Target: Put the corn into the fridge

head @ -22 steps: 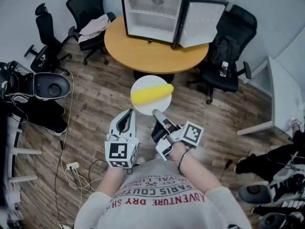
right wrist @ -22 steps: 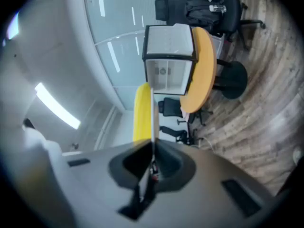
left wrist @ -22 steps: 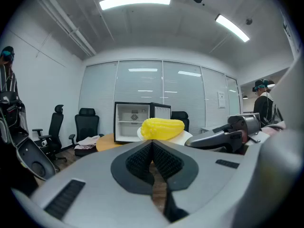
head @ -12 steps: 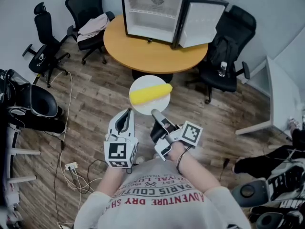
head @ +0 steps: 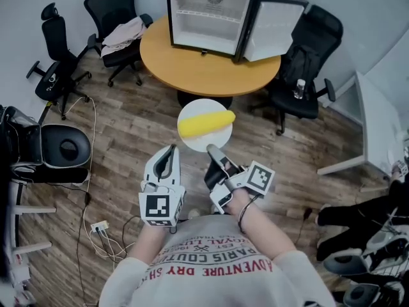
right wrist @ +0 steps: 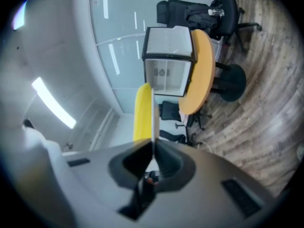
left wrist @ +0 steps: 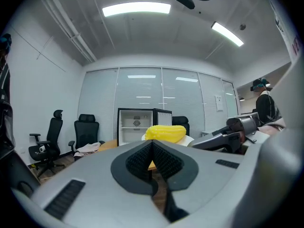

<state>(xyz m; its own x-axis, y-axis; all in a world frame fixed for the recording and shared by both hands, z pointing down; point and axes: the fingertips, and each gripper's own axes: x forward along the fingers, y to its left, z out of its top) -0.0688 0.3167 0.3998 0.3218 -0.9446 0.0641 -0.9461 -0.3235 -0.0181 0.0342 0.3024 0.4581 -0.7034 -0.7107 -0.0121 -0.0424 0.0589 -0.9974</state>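
Note:
A yellow corn cob (head: 206,123) lies on a round white plate (head: 214,142) held out over the wooden floor. My right gripper (head: 211,149) is shut on the plate's near rim. In the right gripper view the plate (right wrist: 153,109) shows edge-on between the jaws, with the corn (right wrist: 142,113) beside it. My left gripper (head: 169,151) hangs to the left of the plate, shut on nothing. In the left gripper view, its pads (left wrist: 153,146) meet below the corn (left wrist: 165,132). The small fridge (head: 208,18) stands open and empty on the round orange table (head: 204,66) ahead.
Black office chairs stand around the table: one with cloth on it at the back left (head: 121,24), one with a bottle at the right (head: 300,75). A dark stool (head: 61,147) and cables (head: 96,226) lie at the left. A white desk (head: 377,126) is at the right.
The plate with the corn stays gripped by my right gripper. Floor objects at the left have slid back in the view, so I have moved slightly toward the table.

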